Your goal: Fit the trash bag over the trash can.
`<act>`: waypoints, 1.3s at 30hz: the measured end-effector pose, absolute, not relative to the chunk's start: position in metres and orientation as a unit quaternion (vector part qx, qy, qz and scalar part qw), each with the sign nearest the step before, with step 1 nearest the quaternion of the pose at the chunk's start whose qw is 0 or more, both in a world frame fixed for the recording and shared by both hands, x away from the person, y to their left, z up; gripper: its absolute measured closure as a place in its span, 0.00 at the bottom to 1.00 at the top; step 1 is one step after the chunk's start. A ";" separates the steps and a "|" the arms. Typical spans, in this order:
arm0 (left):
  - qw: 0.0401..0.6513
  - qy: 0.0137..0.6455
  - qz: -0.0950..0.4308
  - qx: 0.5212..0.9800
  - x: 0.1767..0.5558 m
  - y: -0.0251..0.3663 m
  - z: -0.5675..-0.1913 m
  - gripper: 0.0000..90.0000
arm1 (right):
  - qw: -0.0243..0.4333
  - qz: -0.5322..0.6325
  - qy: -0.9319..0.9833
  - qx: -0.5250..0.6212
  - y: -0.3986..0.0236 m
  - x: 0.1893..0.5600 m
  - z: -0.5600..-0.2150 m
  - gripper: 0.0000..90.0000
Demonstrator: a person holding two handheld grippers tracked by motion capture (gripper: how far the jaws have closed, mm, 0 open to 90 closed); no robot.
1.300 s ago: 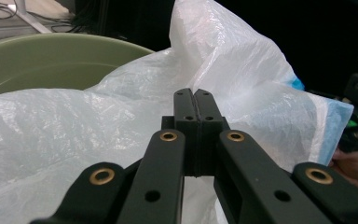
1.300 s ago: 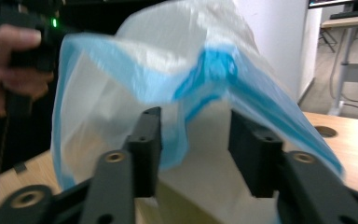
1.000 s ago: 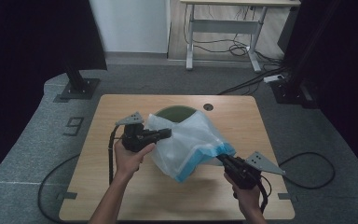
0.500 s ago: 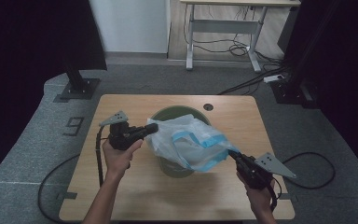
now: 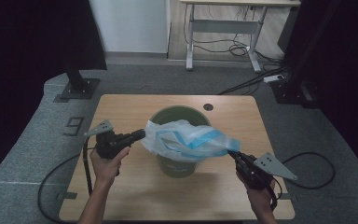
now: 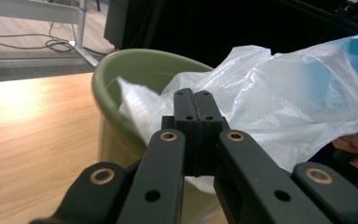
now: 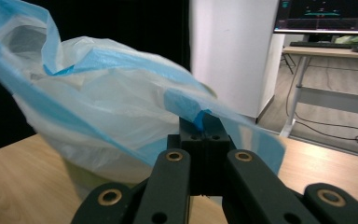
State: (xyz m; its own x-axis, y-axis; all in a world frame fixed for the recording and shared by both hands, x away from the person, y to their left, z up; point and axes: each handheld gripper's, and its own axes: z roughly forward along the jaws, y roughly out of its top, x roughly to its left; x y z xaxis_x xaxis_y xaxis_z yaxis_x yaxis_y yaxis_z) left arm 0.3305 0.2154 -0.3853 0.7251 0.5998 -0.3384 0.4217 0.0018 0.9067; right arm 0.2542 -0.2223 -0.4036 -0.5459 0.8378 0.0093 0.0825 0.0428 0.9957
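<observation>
We have one thin white plastic bag (image 5: 186, 140) with a blue band along its rim, stretched out over the one green bin (image 5: 177, 116) that stands in the middle of the wooden table (image 5: 121, 196). The bag's long axis runs across the table from our left to our right, sagging slightly toward the right, and its body hangs just above and partly over the bin's open mouth rather than down inside it.

Our left gripper (image 5: 140, 135) pinches the bag's left edge, jaws closed flat on the film; in the left gripper view the left gripper (image 6: 193, 100) has the white plastic billowing away beyond its tips, with the bin's rim directly behind. Our right gripper (image 5: 235, 156) pinches the opposite end, jaws likewise clamped on the blue-banded rim; in the right gripper view the right gripper (image 7: 204, 126) has a fold of blue edge caught between its tips.

So the bag lies between our two grippers, each at one end, and the bin sits below the span, nearer our left gripper than our right. We judge that the coming move turns on this: the bag's mouth must come down around the bin's rim.

We count two grippers, one bag, one bin, one table.
</observation>
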 end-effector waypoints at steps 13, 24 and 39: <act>0.599 0.382 0.068 0.700 0.327 0.228 -0.411 1.00 | 0.282 0.593 0.669 0.349 -0.214 0.244 -0.430 0.98; 0.591 0.388 0.073 0.704 0.326 0.228 -0.420 1.00 | 0.246 0.579 0.686 0.365 -0.210 0.249 -0.456 0.98; 0.567 0.401 0.075 0.716 0.339 0.226 -0.426 1.00 | 0.218 0.561 0.704 0.378 -0.193 0.260 -0.489 0.98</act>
State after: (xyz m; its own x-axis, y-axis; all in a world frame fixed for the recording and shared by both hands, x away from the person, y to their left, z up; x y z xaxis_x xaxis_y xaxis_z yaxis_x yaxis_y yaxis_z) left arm 0.3391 0.2257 -0.4263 0.6671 0.6594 -0.3467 0.4887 -0.0361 0.8717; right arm 0.2602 -0.1931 -0.4888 -0.6197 0.7761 0.1169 0.2871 0.0856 0.9541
